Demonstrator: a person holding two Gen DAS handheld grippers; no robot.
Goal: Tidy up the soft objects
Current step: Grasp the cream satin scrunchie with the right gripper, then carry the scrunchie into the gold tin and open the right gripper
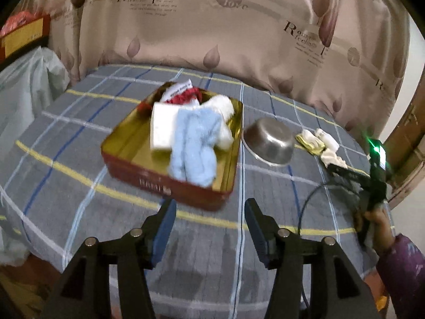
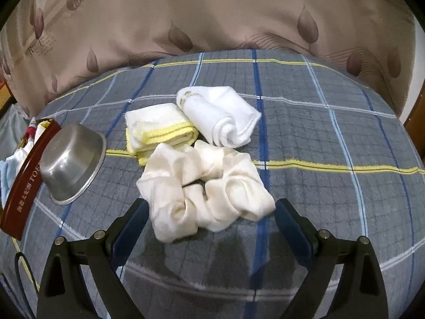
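A red tin box (image 1: 148, 183) with a gold inside sits on the plaid blanket. In it lie a light blue fluffy cloth (image 1: 195, 146), a white folded piece (image 1: 163, 126), a white fluffy item (image 1: 224, 111) and a red item (image 1: 187, 97). My left gripper (image 1: 209, 214) hangs open and empty just in front of the box. In the right wrist view a cream scrunchie (image 2: 204, 188) lies between the open fingers of my right gripper (image 2: 209, 212), untouched. Behind it lie a yellow-edged folded cloth (image 2: 156, 130) and a rolled white towel (image 2: 220, 114).
An upturned steel bowl (image 1: 269, 141) rests right of the box, also shown as the bowl (image 2: 71, 162) beside the box's side (image 2: 21, 199). A leaf-print curtain (image 1: 212, 26) hangs behind. A hand in a purple sleeve (image 1: 398, 257) holds the other gripper at right. A cable (image 1: 305, 212) trails there.
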